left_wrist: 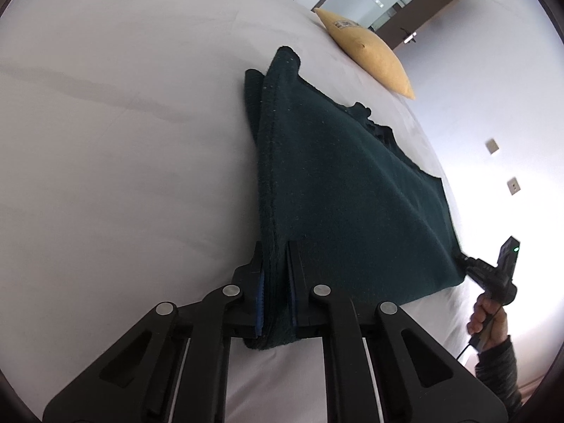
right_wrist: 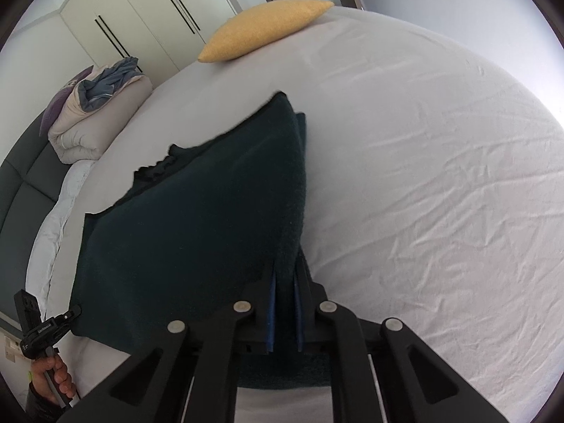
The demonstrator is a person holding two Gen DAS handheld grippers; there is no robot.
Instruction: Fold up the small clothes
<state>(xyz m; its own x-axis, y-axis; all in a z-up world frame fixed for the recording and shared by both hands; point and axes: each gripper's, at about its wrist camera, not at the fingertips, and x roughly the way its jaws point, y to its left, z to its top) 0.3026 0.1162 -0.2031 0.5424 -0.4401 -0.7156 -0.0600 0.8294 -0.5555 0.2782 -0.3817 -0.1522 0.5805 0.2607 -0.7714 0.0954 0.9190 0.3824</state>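
Note:
A dark green knitted garment (left_wrist: 352, 183) lies folded double on the white bed sheet (left_wrist: 123, 141), its near edge lifted. My left gripper (left_wrist: 275, 246) is shut on the garment's near left corner, with the layered cloth pinched between the blue pads. At the far right of this view my right gripper (left_wrist: 462, 258) grips the other near corner, held by a hand (left_wrist: 488, 317). In the right wrist view the right gripper (right_wrist: 285, 271) is shut on the garment (right_wrist: 197, 218) at that corner. The left gripper (right_wrist: 75, 311) shows at the lower left, at the cloth's edge.
A yellow pillow (right_wrist: 264, 28) lies at the bed's far end. A folded duvet (right_wrist: 95, 116) is stacked by the dark headboard (right_wrist: 24, 183), with white wardrobe doors (right_wrist: 141, 10) behind. Wrinkled sheet (right_wrist: 423, 176) spreads to the right of the garment.

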